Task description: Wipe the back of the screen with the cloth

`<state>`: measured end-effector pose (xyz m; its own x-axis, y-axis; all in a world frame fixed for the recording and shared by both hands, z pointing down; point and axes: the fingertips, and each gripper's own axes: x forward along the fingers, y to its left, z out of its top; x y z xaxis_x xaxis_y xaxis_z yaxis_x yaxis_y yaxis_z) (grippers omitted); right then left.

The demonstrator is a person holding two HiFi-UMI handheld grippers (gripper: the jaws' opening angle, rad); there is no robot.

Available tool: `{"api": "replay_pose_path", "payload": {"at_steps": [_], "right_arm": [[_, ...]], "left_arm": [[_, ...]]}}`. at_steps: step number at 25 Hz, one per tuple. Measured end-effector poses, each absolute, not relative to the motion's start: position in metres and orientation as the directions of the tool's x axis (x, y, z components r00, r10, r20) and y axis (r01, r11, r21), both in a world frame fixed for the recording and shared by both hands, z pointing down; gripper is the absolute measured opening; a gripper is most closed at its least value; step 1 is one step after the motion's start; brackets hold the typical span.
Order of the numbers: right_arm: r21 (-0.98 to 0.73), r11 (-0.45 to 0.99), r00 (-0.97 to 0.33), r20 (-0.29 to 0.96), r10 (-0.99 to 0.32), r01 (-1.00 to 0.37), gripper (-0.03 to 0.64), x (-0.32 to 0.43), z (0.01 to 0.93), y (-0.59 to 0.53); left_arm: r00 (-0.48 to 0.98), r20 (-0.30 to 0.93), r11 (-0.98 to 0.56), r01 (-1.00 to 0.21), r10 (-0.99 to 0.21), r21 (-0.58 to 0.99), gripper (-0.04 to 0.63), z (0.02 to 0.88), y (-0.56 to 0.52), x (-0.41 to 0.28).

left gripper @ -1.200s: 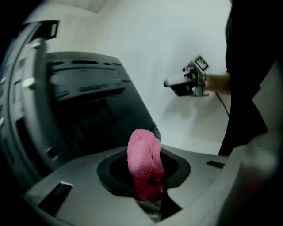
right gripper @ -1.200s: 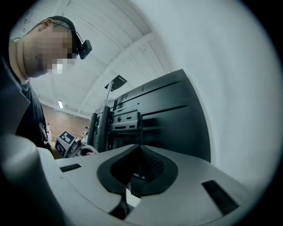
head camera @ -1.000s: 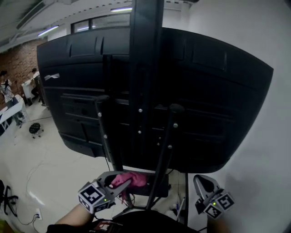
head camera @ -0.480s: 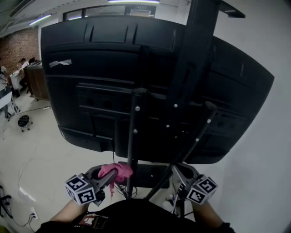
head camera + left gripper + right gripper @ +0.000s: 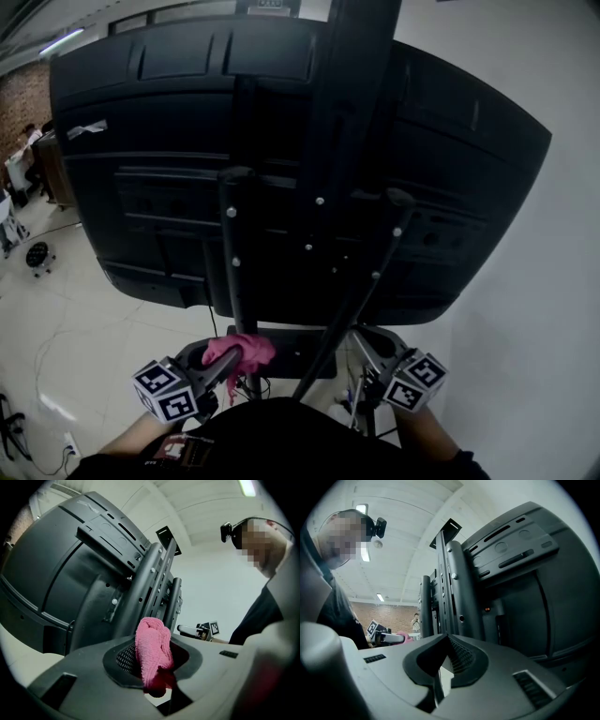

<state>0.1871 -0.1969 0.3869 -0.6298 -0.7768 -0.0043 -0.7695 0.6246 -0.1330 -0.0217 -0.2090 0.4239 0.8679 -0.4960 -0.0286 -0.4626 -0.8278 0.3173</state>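
Note:
The screen's black ribbed back (image 5: pixel 169 141) fills the head view, mounted on a dark stand column (image 5: pixel 342 122). Low at the left, below the screen's bottom edge, my left gripper (image 5: pixel 220 361) is shut on the pink cloth (image 5: pixel 242 352). In the left gripper view the bunched cloth (image 5: pixel 152 653) sticks up between the jaws, with the screen's back (image 5: pixel 51 573) above and to the left, apart from it. My right gripper (image 5: pixel 370 347) hangs low at the right beside the stand, shut with nothing in it. Its own view shows the screen's back (image 5: pixel 553 597) to the right.
Two slanted stand struts (image 5: pixel 230 253) (image 5: pixel 370 281) run down to a dark base (image 5: pixel 281 352) between my grippers. Cables lie on the pale floor (image 5: pixel 75 328). A white wall (image 5: pixel 525 309) stands close on the right. People and a chair (image 5: pixel 37 253) are far left.
My right gripper rose from the lower right toward the stand, then held. The left gripper kept the cloth low near the base. The head view swung slightly.

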Motion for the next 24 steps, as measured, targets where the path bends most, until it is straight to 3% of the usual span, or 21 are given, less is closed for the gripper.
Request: {"api": "replay_pose_path", "payload": {"at_steps": [24], "right_arm": [[-0.147, 0.619, -0.623, -0.020, -0.782, -0.772, 0.000, 0.188, 0.402, -0.188]], "left_arm": [[0.860, -0.048, -0.811, -0.459, -0.508, 0.362, 0.100, 0.447, -0.192, -0.014]]}}
